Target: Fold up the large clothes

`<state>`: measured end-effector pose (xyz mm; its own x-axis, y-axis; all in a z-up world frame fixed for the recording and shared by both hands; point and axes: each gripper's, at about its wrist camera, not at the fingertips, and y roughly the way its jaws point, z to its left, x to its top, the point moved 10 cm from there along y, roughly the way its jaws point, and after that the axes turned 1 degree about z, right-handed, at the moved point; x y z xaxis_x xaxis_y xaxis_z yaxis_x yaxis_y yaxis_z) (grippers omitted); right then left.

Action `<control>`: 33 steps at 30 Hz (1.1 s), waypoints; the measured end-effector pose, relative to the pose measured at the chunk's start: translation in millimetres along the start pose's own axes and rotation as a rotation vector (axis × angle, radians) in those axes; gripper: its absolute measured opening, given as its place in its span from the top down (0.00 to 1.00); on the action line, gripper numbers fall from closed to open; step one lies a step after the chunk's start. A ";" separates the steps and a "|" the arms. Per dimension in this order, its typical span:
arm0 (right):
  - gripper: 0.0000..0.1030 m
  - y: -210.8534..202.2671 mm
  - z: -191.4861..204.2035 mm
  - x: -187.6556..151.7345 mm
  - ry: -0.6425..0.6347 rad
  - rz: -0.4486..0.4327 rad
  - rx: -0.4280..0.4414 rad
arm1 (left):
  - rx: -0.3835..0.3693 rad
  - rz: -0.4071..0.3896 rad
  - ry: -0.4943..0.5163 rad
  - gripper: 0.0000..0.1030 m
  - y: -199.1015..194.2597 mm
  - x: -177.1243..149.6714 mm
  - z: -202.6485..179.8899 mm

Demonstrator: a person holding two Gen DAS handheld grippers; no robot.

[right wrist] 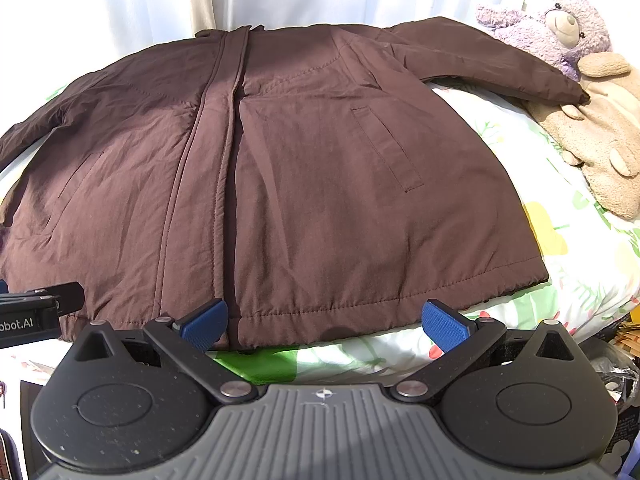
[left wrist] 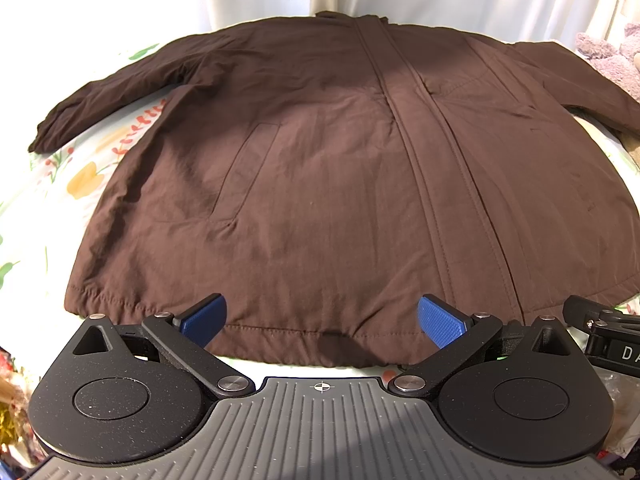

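jacket spread flat, both claws apart, purple teddy only in right view

The left claw is built from two blue, cross-hatched rubber pads carried on matte black angled links. Each link is pinned with silver round-headed screws, and behind the links two black speckled round housings with raised discs are seen. Between the housings a grey ribbed plate is set, marked near its front edge with a small crosshair symbol.

The right claw is made alike: blue textured pads, black links, silver screws, grey ribbed plate.
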<state>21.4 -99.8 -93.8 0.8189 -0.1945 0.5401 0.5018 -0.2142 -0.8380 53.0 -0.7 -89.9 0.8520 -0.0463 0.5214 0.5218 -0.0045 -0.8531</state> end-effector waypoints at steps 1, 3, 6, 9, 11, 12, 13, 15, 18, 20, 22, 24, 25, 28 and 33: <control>0.00 0.1 -0.1 0.0 0.000 0.000 0.001 | 0.000 0.001 0.000 0.00 0.0 -0.2 -0.1; 0.00 0.2 -0.2 -0.1 0.000 0.000 0.000 | 0.000 0.002 0.000 0.00 -0.1 -0.2 0.1; 0.00 0.0 0.0 0.1 0.001 0.000 0.002 | -0.001 0.003 0.000 0.00 -0.4 -0.5 0.1; 0.00 -0.6 0.2 0.8 0.002 0.000 0.002 | 0.000 0.004 0.000 0.00 -0.3 -0.6 0.2; 0.00 -0.5 0.2 0.7 0.002 -0.001 0.003 | 0.000 0.006 -0.001 0.00 -0.6 -0.9 0.4; 0.00 -0.5 0.5 1.0 0.003 -0.001 0.004 | 0.000 0.005 -0.001 0.00 -0.6 -0.8 0.4; 0.00 -0.6 0.3 0.9 0.003 -0.001 0.004 | 0.000 0.006 -0.001 0.00 -0.4 -0.7 0.4; 0.00 -1.0 0.7 1.4 0.004 -0.003 0.007 | -0.001 0.007 0.000 0.00 -0.4 -1.0 0.4; 0.00 -1.3 1.0 1.9 0.005 -0.005 0.012 | -0.001 0.010 0.000 0.00 0.1 -0.8 0.6; 0.00 -0.9 1.2 1.9 0.007 -0.005 0.015 | -0.001 0.011 0.000 0.00 0.6 -0.5 0.7; 0.00 -0.1 2.0 1.9 0.007 -0.003 0.017 | -0.002 0.013 0.001 0.00 1.1 -0.5 0.6; 0.00 0.5 2.8 1.8 0.007 -0.002 0.021 | -0.003 0.016 0.001 0.00 2.2 -0.7 0.7; 0.00 0.7 3.2 1.6 0.007 -0.002 0.023 | -0.003 0.018 0.001 0.00 3.0 -0.2 0.9; 0.00 1.5 3.6 1.7 0.010 -0.001 0.028 | -0.004 0.023 0.001 0.00 4.4 -0.2 0.9; 0.00 4.4 3.3 3.0 0.022 -0.002 0.046 | -0.006 0.035 0.003 0.00 8.3 0.5 0.5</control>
<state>27.0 -98.1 -96.1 0.8120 -0.2150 0.5426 0.5159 -0.1703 -0.8396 57.7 -0.2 -96.7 0.8698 -0.0491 0.4909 0.4911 -0.0091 -0.8711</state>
